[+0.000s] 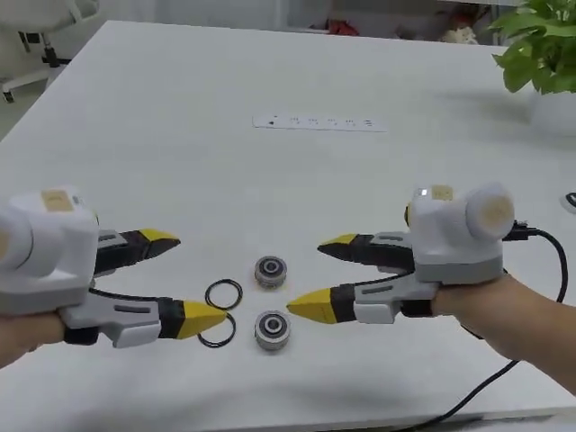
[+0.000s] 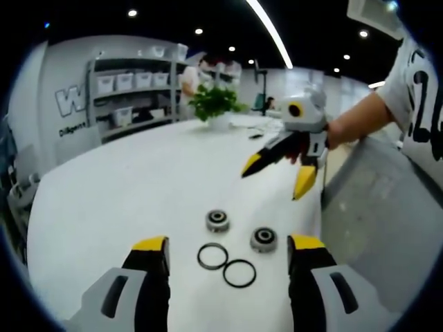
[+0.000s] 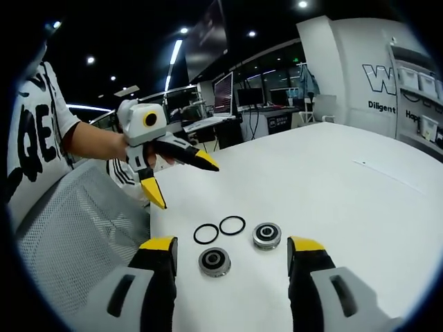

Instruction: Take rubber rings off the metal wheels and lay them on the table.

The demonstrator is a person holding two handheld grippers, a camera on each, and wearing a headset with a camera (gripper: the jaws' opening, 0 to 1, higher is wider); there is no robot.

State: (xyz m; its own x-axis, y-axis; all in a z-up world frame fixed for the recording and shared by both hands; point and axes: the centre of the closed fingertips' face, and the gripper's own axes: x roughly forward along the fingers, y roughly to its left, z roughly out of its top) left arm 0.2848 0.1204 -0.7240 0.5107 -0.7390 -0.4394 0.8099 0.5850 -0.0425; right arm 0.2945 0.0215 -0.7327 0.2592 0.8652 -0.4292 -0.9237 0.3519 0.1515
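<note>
Two metal wheels [image 1: 270, 271] [image 1: 272, 329] lie flat on the white table [image 1: 180, 135], one behind the other. Just to their left lie two black rubber rings [image 1: 223, 293] [image 1: 216, 331], loose on the tabletop. My left gripper [image 1: 193, 279] hovers open left of the rings, its yellow tips pointing right. My right gripper [image 1: 309, 277] is open too, facing it from the right of the wheels. The left gripper view shows its own open gripper [image 2: 228, 243] before the rings [image 2: 212, 256] and wheels [image 2: 264, 238]. The right gripper view has its gripper [image 3: 232, 243] wide apart before the wheels [image 3: 214, 261] and rings [image 3: 205, 234].
A white power strip [image 1: 319, 122] lies farther back on the table. A potted plant [image 1: 540, 45] stands at the far right corner. A black cable [image 1: 504, 369] trails from the right gripper across the near edge. A person's mesh chair [image 3: 76, 228] sits beside the table.
</note>
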